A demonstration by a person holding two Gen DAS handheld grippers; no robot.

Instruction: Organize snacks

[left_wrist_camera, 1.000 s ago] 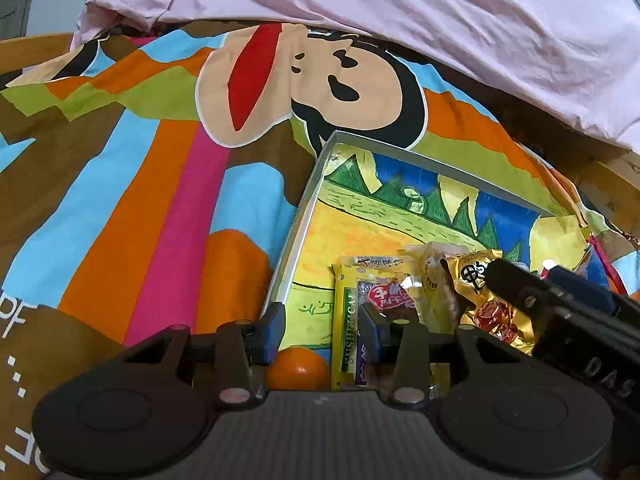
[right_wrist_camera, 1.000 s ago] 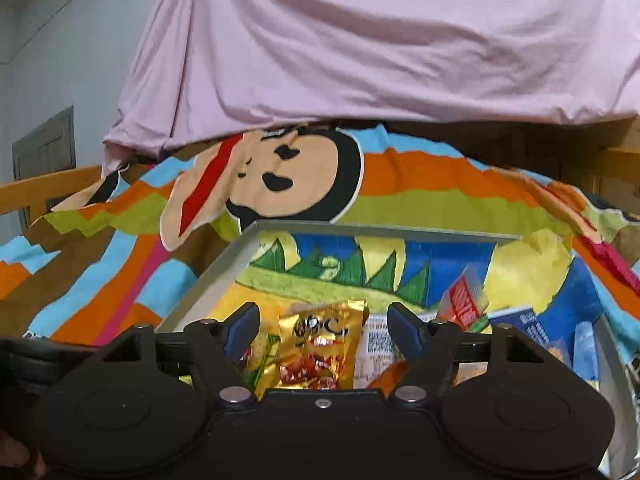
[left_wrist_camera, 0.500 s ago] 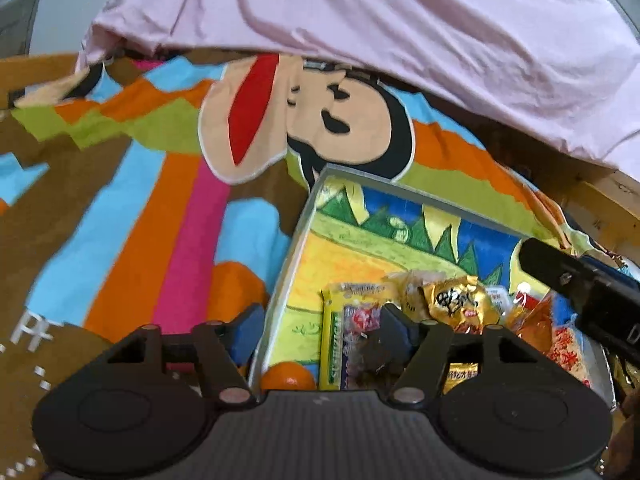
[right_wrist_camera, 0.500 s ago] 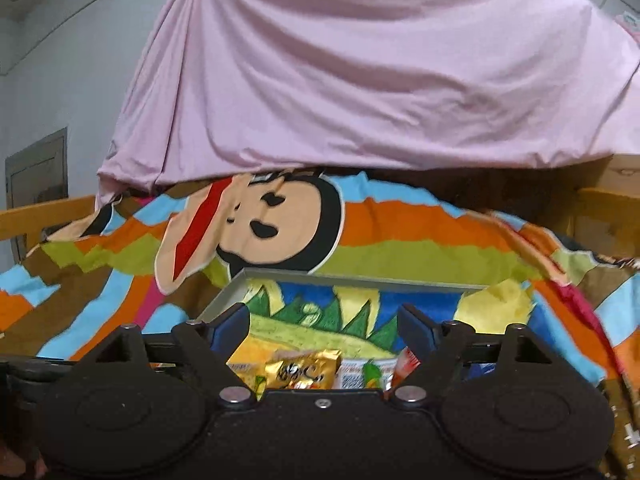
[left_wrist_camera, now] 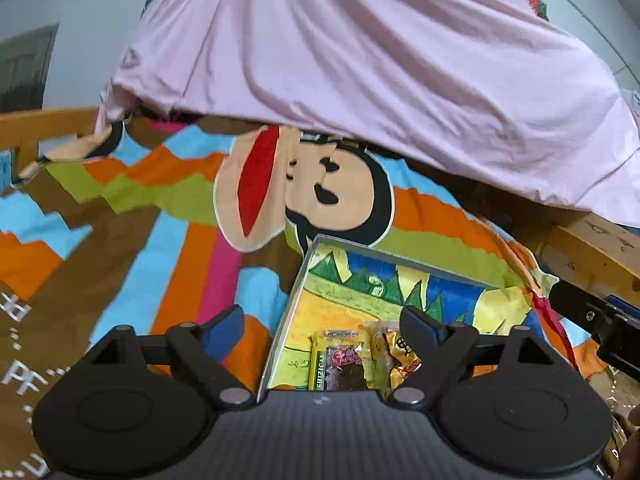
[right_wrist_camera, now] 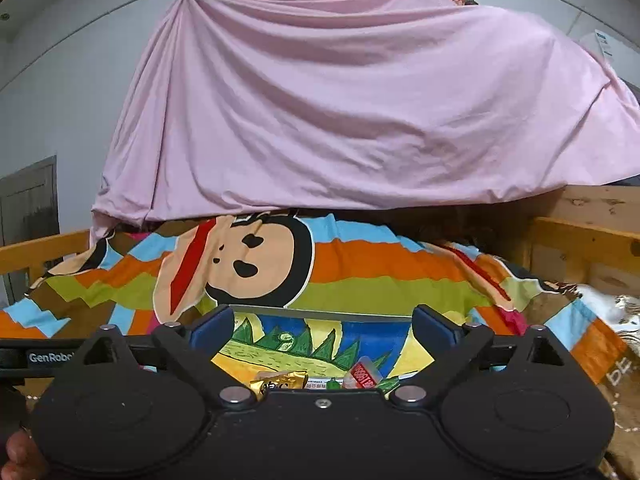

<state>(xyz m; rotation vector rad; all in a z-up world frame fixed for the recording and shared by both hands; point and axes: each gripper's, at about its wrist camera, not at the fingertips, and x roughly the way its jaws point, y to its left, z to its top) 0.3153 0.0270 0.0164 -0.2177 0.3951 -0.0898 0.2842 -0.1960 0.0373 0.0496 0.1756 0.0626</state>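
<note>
A shallow box with a painted landscape inside lies on the colourful bedspread and holds the snacks. In the left wrist view I see a yellow-green packet with a purple wrapper on it and a gold packet. My left gripper hangs above and short of them, jaws opening, nothing between them. In the right wrist view the box rim shows, with a gold packet and a red-white packet low in frame. My right gripper is also opening and holds nothing.
A cartoon-face bedspread covers the bed. A pink sheet hangs behind it. Wooden bed rails stand at the right and far left. The right gripper's body juts in at the right edge of the left wrist view.
Both grippers rose and drew back from the box, so the snacks sank low in view. Both pairs of jaws spread; the left, narrow at the purple wrapper before, came off it.
</note>
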